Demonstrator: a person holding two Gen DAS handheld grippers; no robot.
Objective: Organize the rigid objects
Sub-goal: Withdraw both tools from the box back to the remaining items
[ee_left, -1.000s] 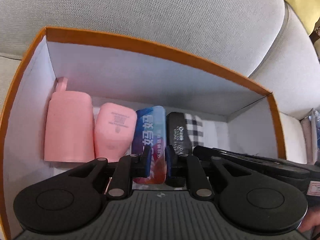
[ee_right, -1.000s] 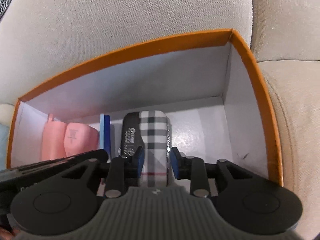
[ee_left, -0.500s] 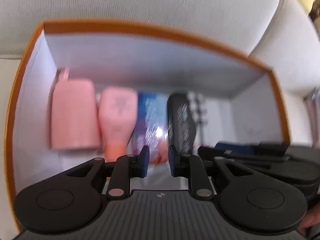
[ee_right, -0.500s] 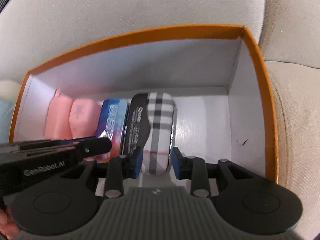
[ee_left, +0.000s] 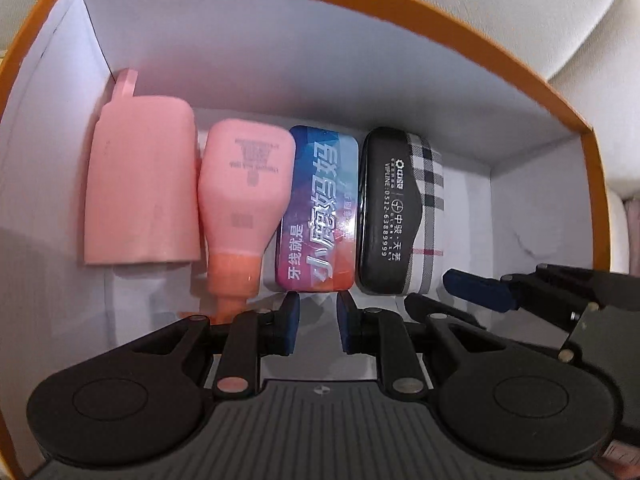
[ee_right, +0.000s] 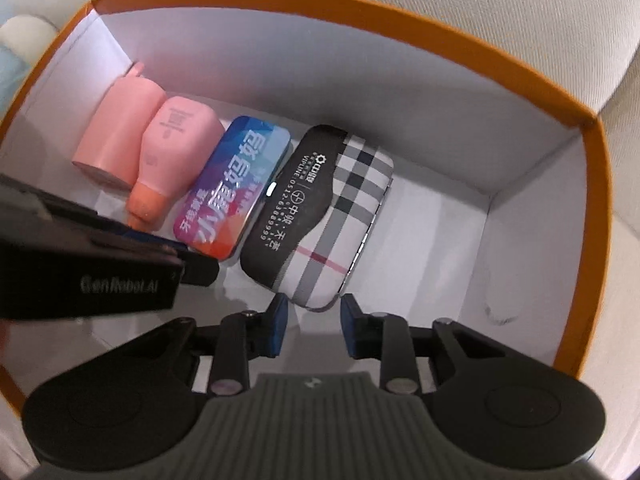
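- Progress appears well advanced: four rigid items are seen lying side by side in a row inside the orange-rimmed box (ee_left: 592,168), on its white floor toward the far wall.
- At the left end of the row, a pink cap-like piece (ee_left: 140,184) is laid with its tab pointing at the far wall; the pink bottle (ee_left: 244,196) is placed against it, nozzle toward the camera.
- Next to the bottle, the blue printed tin (ee_left: 320,208) is set flat, and the plaid-and-black case (ee_left: 400,208) is pressed against the tin's right edge.
- In the right wrist view the plaid-and-black case (ee_right: 320,216) is shown slightly skewed to the row, its near end swung rightward.
- The left gripper (ee_left: 318,322) is held just short of the tin, its jaws parted and nothing between them.
- The right gripper (ee_right: 314,326) is held just short of the case's near end, jaws likewise parted and empty.
- The right-hand part of the box floor is left unoccupied, so room for further items is judged to remain.
- Whether more objects are waiting outside the box cannot be told; only pale cushions (ee_right: 520,20) are made out around it.
- What is judged to be left: squaring the case, if wanted, and withdrawal of both grippers.
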